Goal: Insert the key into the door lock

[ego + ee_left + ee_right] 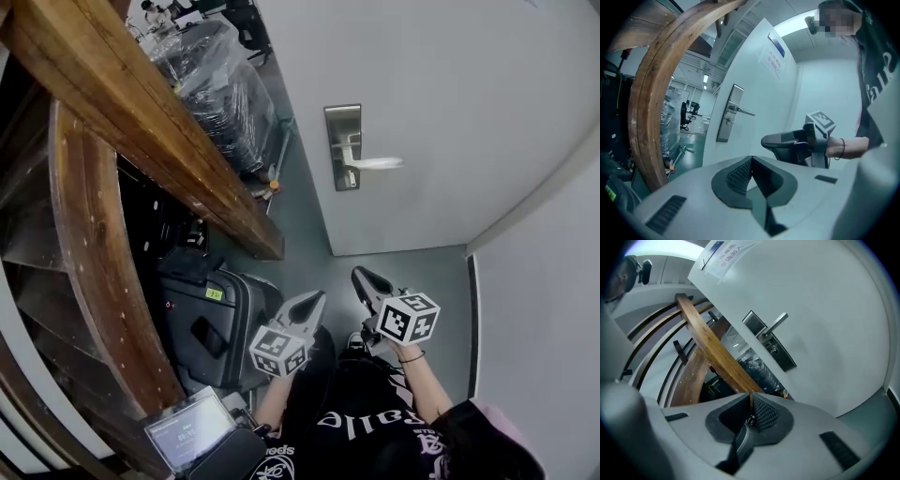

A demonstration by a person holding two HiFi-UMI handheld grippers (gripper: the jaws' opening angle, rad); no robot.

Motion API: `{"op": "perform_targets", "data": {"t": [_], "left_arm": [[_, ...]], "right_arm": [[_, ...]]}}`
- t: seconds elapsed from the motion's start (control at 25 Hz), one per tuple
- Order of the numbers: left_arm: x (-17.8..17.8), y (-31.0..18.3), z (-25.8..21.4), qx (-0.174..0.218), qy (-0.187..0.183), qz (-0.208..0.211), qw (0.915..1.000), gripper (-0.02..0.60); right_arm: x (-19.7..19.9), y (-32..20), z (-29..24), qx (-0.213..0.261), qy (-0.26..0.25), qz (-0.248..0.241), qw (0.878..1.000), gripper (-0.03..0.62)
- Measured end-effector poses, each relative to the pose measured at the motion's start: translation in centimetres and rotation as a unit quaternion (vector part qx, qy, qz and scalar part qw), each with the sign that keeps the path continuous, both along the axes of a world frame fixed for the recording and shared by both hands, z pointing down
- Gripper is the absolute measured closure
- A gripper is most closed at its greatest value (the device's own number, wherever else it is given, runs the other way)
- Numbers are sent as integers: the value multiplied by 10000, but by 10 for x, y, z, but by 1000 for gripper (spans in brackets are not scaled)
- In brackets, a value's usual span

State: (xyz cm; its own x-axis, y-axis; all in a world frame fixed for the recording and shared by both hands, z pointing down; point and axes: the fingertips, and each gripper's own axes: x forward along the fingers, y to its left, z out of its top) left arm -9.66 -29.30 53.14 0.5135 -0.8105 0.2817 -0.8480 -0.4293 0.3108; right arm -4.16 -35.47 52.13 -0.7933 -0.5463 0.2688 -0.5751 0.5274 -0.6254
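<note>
Open floor (394,258) between me and door (450,112); handle (375,163) sticks out from lock plate (342,127). Wooden beam (141,112) and plastic-wrapped stack (220,94) crowd my left.

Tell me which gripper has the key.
The right gripper: a thin key stands pinched edge-on between its shut jaws. The left gripper has its jaws shut on nothing.

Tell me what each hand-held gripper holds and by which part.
Right hand-held gripper pinches the key edge-on between its jaws; which end is unclear. Left hand-held gripper holds nothing.
</note>
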Motion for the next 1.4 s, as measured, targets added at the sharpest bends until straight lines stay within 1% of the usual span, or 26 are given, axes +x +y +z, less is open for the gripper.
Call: {"op": "perform_targets", "data": {"t": [0.2, 0.4, 0.56, 0.68, 0.84, 1.04, 1.2, 1.4], "left_arm": [[0, 36, 3, -80, -61, -190, 9998, 577], [-17, 51, -1, 55, -148, -379, 9992, 577], [-27, 70, -10, 221, -227, -325, 9990, 577], [-37, 99, -12, 267, -214, -251, 9991, 577], [-48, 150, -10, 288, -173, -7, 9994, 577], [-41, 211, -6, 265, -87, 469, 9985, 577], [-35, 243, -4, 252, 3, 711, 9972, 577], [-19, 268, -12, 392, 118, 979, 9944, 577]], "right_arm": [[2, 38, 10, -210, -73, -246, 9994, 563], [1, 74, 19, -205, 34, -404, 9990, 565], [3, 102, 24, -176, 160, -327, 9992, 565], [-1, 129, 26, -190, 206, -161, 9995, 565], [-18, 177, 24, -189, 157, 64, 9997, 565], [-23, 237, 20, -169, 187, 368, 9990, 565], [-21, 277, 14, -121, 252, 533, 9982, 565], [-5, 314, 11, -98, 369, 779, 9962, 565]]}}
